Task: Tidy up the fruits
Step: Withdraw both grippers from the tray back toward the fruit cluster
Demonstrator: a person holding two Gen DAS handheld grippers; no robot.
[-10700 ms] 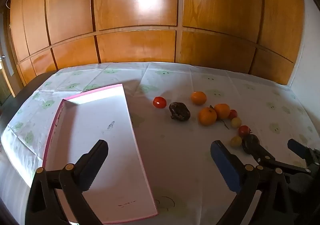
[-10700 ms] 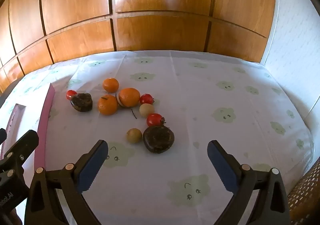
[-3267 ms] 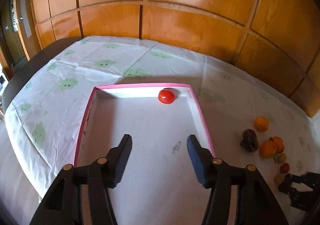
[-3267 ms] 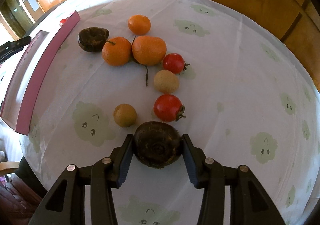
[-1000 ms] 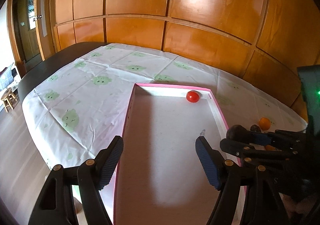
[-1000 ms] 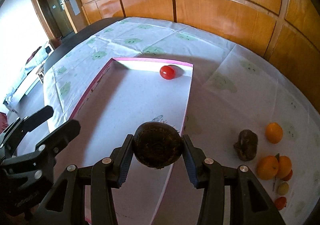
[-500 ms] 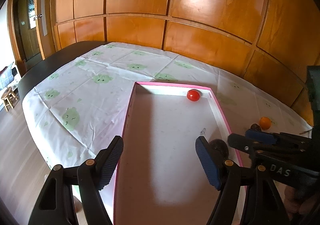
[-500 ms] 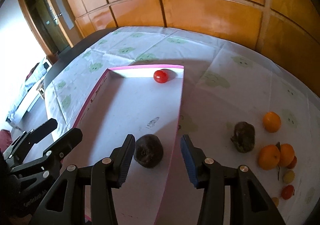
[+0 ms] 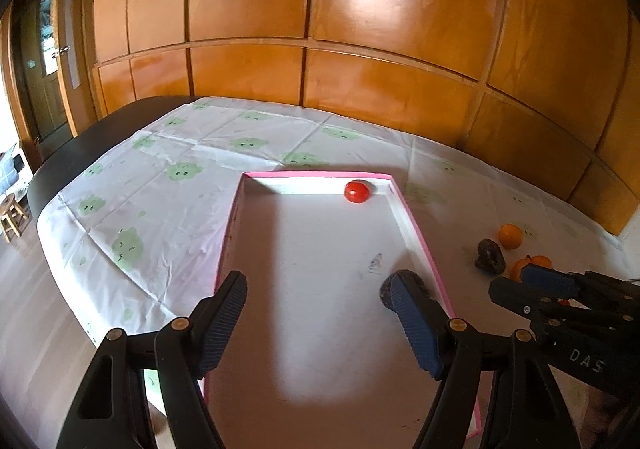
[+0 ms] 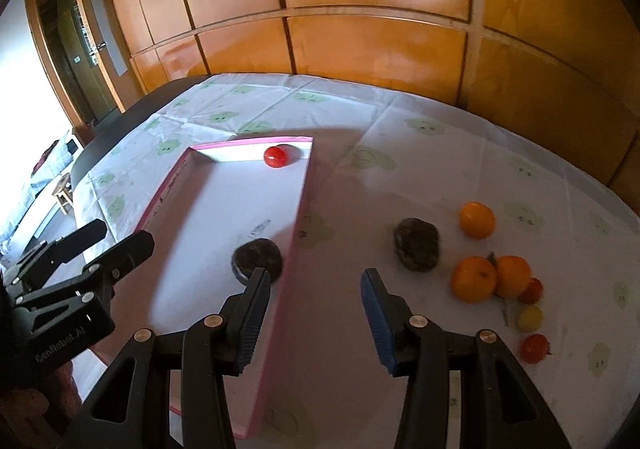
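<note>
A pink-rimmed white tray (image 9: 236, 217) (image 10: 298, 225) lies on the tablecloth. A red tomato (image 9: 356, 191) (image 10: 276, 156) sits at its far end. A dark round fruit (image 10: 256, 257) lies in the tray by its right wall, partly hidden behind my left gripper's finger in the left wrist view (image 9: 385, 289). My left gripper (image 9: 316, 313) is open and empty over the tray's near half. My right gripper (image 10: 314, 313) is open and empty, above the tray's right wall, just behind the dark fruit. Loose fruits lie right of the tray.
On the cloth right of the tray lie another dark fruit (image 10: 417, 244) (image 9: 489, 255), three oranges (image 10: 476, 220) (image 10: 474, 279) (image 10: 513, 275) and small red and yellow tomatoes (image 10: 534, 348) (image 10: 530, 318). Wooden panels back the table. The table edge and floor lie left.
The dark fruit, held in my right gripper a second ago, now lies in the tray. My right gripper has opened and drawn back to the right.
</note>
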